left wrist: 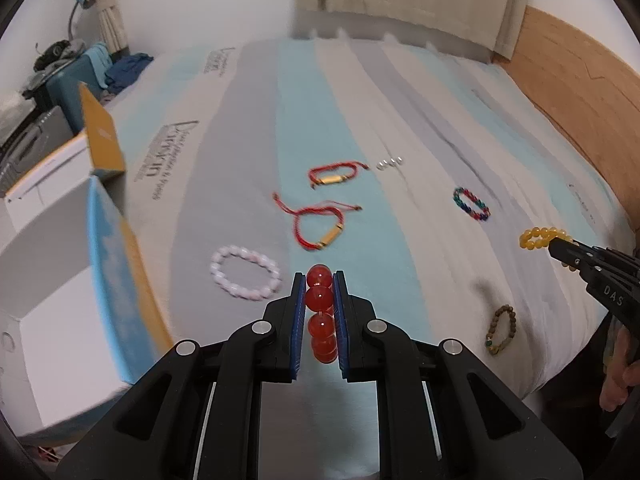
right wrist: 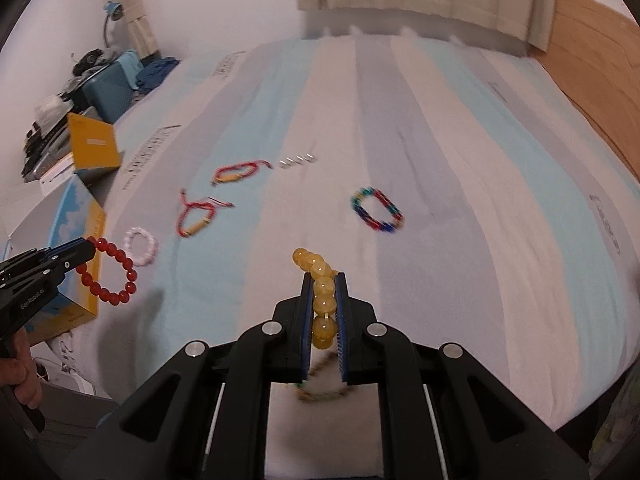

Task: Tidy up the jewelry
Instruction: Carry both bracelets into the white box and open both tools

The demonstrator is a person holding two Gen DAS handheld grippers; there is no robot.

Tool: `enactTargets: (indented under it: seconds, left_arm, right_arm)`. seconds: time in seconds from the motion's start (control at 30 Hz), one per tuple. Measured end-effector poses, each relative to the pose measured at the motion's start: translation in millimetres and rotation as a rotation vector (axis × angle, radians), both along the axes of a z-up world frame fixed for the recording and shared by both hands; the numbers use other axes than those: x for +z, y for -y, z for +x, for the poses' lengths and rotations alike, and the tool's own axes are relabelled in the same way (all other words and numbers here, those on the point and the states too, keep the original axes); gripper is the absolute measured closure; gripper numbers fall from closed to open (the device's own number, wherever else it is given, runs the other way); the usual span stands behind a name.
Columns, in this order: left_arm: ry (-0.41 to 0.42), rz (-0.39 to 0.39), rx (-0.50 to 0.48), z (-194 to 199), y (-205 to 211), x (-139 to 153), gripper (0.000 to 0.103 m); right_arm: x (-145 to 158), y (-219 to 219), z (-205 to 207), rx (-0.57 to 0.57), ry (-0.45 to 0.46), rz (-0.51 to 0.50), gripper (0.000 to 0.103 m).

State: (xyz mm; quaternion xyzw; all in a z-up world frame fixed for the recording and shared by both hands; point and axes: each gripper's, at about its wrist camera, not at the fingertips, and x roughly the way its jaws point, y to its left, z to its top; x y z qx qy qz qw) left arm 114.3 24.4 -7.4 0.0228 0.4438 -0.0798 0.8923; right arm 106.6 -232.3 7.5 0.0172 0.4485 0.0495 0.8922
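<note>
White letters "DAS" stand on the black right claw (left wrist: pixel 560 250) where its body enters at the right edge of the left wrist view. In the right wrist view, at the lower left edge, the black left claw (right wrist: pixel 91 249) carries small white lettering that looks like "GenRobot.AI", though it is tiny. The striped blue, grey and white bed sheet (left wrist: pixel 248 152) has dark printed wording at centre left and upper centre of the left wrist view, too blurred to read. The yellow cardboard box (right wrist: pixel 94 146) at left bears a small pale mark, illegible.
</note>
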Motion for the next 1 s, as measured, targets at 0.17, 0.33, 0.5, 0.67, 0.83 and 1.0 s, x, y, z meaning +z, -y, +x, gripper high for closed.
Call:
enactTargets:
  seconds: [0.17,0.33,0.5,0.67,0.83,1.0]
  left_arm:
    - [0.027,0.004,0.027,0,-21,20,0.091]
    - [0.048,0.012,0.054,-1,-45,38,0.091]
    - [0.064,0.019,0.089,-5,-72,52,0.09]
    - [0.074,0.028,0.138,-10,-107,63,0.09]
    - [0.082,0.035,0.183,-17,-141,73,0.09]
    - [0.087,0.039,0.232,-28,-175,78,0.09]
  right_arm:
    - [17,-32,9,0.045,0.02,0.001,0.094]
    - [34,-68,15,0.091,0.041,0.009,0.094]
    - [48,-108,19,0.148,0.058,0.013,0.094]
    - [57,-155,21,0.213,0.069,0.021,0.094]
    - [66,-202,18,0.281,0.082,0.027,0.094]
    - [70,-249,11,0.35,0.086,0.032,0.094]
